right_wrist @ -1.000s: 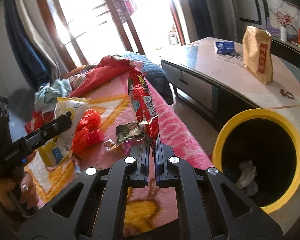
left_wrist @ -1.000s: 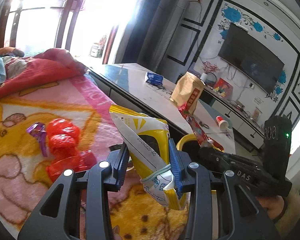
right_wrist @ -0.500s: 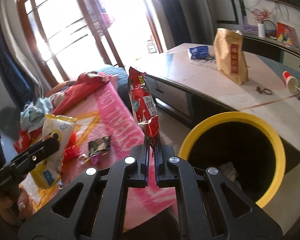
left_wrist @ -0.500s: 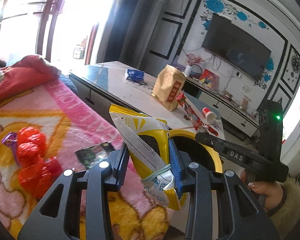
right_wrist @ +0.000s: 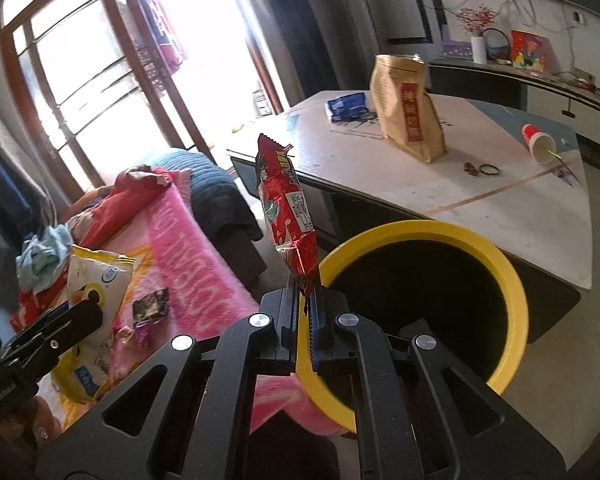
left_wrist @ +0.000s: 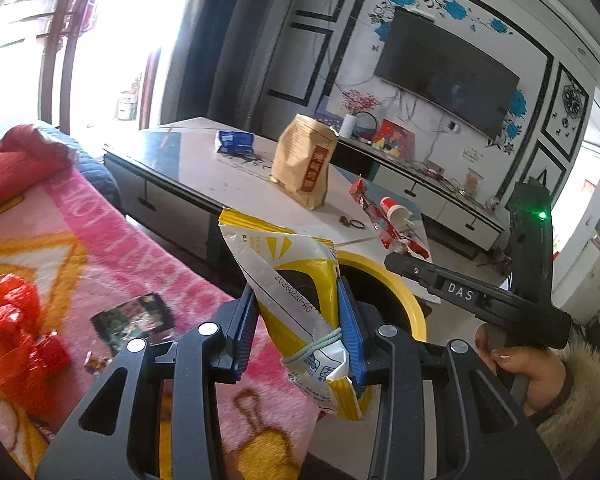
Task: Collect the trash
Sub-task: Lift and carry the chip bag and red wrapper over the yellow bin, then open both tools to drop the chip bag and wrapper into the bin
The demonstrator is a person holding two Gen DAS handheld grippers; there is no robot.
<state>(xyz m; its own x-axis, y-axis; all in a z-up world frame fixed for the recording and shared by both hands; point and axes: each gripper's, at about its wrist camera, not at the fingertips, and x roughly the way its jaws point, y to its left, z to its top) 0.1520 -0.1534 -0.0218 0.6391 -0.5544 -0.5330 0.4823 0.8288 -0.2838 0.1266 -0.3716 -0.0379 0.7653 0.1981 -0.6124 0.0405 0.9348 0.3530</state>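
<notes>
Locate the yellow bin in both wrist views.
Left wrist: yellow bin low, right of centre, mostly hidden behind the yellow-white bag.
Right wrist: lower right, rim fully open to view.
Shared landmark: brown paper bag on the table.

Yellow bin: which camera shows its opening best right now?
The right wrist view: the yellow bin shows almost its whole rim and dark inside. In the left wrist view, only an arc of rim shows behind the yellow-white bag and right gripper.
</notes>
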